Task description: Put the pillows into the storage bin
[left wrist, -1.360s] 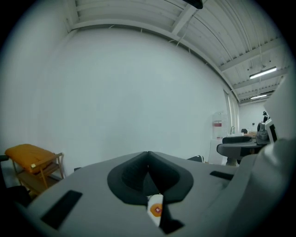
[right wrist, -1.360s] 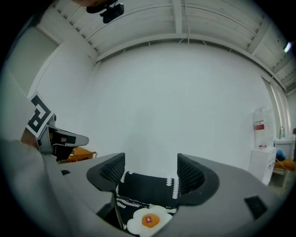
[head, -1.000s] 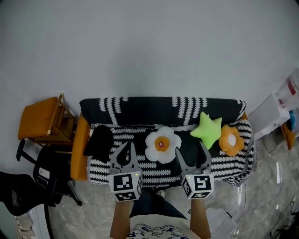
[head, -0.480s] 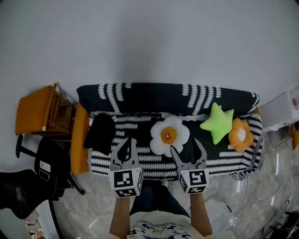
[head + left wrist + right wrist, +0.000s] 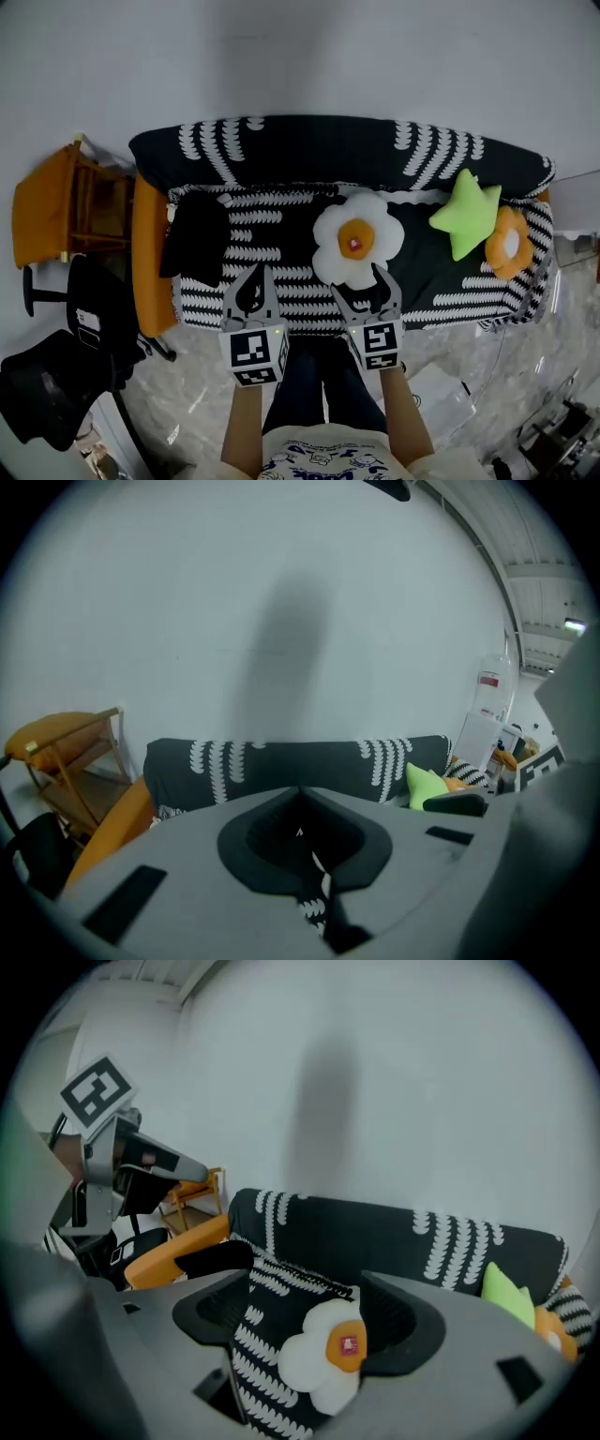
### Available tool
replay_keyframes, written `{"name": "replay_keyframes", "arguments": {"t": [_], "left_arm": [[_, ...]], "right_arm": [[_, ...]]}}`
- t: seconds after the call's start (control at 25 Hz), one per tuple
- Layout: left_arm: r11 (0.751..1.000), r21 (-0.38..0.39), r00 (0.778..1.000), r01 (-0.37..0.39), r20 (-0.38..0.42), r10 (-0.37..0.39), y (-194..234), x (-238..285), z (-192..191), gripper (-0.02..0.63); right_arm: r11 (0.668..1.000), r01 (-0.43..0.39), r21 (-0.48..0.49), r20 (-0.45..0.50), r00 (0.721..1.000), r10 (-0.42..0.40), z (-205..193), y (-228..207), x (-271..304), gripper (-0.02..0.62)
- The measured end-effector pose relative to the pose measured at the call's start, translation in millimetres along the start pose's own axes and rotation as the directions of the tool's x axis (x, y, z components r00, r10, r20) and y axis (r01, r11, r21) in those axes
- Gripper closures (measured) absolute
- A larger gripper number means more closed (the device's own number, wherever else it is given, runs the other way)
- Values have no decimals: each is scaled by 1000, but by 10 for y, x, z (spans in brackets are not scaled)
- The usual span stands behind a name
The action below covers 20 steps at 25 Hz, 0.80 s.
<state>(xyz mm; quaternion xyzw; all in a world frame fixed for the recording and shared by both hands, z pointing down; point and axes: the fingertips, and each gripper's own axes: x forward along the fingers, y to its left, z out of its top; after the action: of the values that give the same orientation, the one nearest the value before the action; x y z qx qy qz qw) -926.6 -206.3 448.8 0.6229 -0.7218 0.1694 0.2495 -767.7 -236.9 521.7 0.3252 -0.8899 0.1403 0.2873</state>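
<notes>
A black-and-white patterned fabric sofa (image 5: 281, 150) stands against a plain white wall (image 5: 300, 56), an orange wooden chair (image 5: 45, 211) beside it.

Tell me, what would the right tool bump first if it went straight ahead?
Most likely the white flower pillow: it sits straight ahead of the open right tool, though depth is unclear.

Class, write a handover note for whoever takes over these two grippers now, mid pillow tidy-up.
Left gripper: shut, empty, by the sofa's front edge.
Right gripper: open, jaws just been opening, nothing gripped; white flower pillow just ahead.
Green star pillow and orange flower pillow: sofa's right end in the head view.
Done: nothing. Left: every pillow; no bin in view.
</notes>
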Motion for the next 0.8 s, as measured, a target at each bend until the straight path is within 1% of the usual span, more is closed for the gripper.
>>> {"name": "replay_keyframes", "arguments": {"t": [0.16, 0.32, 0.4, 0.56, 0.72, 0.8], "left_arm": [[1000, -11, 996, 7, -84, -8, 104, 276, -414, 592], [1000, -28, 992, 11, -125, -14, 176, 598, -772, 592], [999, -34, 987, 17, -158, -22, 176, 686, -964, 592], [999, -32, 976, 36, -213, -42, 133, 794, -1313, 592], [999, -32, 969, 41, -242, -47, 114, 915, -1603, 592], [998, -38, 965, 41, -259, -49, 110, 949, -1729, 592]], "right_arm": [[999, -50, -16, -110, 993, 48, -519, 126, 452, 212], [997, -75, -35, -197, 978, 67, -1050, 124, 957, 218], [996, -80, -35, -250, 966, 69, -1343, 144, 1109, 219], [992, -105, -69, -338, 938, 76, -1851, 190, 1355, 226], [986, -133, -104, -396, 915, 82, -2267, 187, 1640, 236], [980, -147, -137, -439, 895, 73, -2484, 189, 1729, 249]]}}
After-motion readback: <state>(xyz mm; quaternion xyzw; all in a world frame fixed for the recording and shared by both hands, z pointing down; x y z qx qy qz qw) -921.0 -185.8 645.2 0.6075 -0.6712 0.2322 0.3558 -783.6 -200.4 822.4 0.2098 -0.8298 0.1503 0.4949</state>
